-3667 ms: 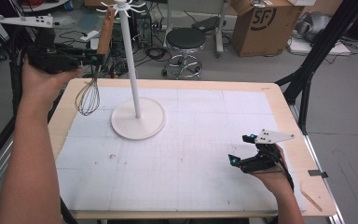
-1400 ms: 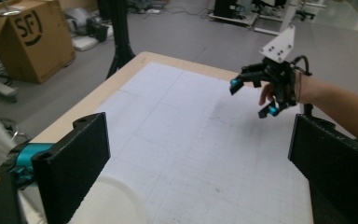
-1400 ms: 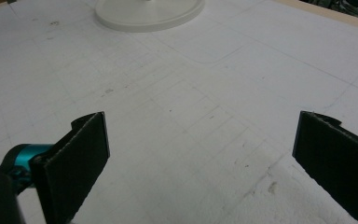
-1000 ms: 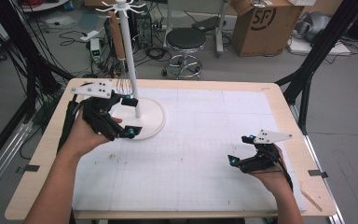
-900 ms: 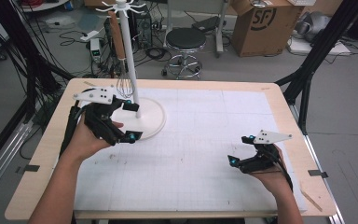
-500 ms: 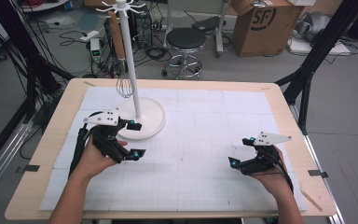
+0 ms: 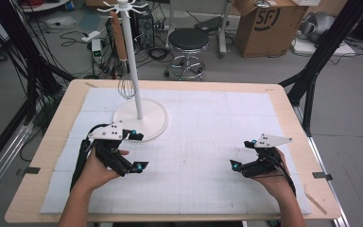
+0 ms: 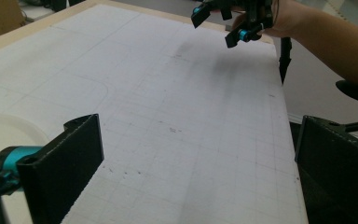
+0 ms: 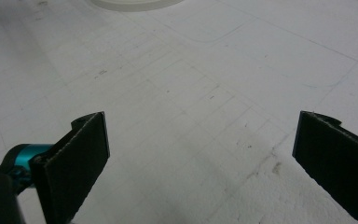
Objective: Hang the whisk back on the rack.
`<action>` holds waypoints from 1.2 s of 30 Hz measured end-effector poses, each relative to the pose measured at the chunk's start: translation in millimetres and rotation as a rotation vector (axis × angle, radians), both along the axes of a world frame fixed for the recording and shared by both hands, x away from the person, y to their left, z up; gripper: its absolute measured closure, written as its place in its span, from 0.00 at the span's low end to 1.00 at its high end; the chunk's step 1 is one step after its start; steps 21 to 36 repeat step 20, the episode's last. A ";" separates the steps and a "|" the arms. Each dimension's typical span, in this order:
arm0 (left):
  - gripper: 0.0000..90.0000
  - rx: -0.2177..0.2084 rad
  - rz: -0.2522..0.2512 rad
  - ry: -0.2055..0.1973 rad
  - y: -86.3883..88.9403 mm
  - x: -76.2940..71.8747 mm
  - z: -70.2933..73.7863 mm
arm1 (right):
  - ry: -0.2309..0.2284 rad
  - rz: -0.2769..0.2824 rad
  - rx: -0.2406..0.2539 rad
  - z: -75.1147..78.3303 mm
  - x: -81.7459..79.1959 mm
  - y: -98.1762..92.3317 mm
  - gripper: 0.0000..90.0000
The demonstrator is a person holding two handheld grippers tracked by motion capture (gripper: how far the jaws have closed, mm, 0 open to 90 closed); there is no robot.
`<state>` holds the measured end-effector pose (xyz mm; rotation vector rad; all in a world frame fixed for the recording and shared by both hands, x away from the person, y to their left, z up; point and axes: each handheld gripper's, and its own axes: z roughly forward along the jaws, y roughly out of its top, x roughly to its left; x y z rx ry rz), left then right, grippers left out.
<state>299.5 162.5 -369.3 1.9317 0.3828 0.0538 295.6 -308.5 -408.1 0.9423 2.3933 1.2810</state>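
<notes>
A whisk with a wooden handle hangs from a hook of the white stand, whose round base rests on the white gridded mat. My left gripper hovers open just in front of the base, with nothing between its jaws. My right gripper rests open and empty at the mat's right side. In the left gripper view my left gripper stands wide apart over bare mat, the base rim at its left and the right gripper far off. In the right gripper view my right gripper is equally wide.
The wooden table borders the mat on all sides. A thin wooden strip lies at its front right corner. Beyond the far edge stand a stool, a cardboard box and cables; black frame legs rise at the right.
The left gripper, earlier holding the whisk left of the stand, has let it go on the hook and drawn back toward the near side, open. The right gripper has stayed put.
</notes>
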 end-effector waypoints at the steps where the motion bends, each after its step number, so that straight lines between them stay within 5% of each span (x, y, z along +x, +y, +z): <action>1: 0.02 0.006 0.010 -0.002 1.6 0.3 -0.4 | -0.001 0.005 -0.005 0.1 0.2 0.5 0.03; 36: 0.02 0.005 0.047 0.004 9.1 0.9 -4.7 | 0.009 0.020 -0.019 -4.1 3.3 7.1 0.03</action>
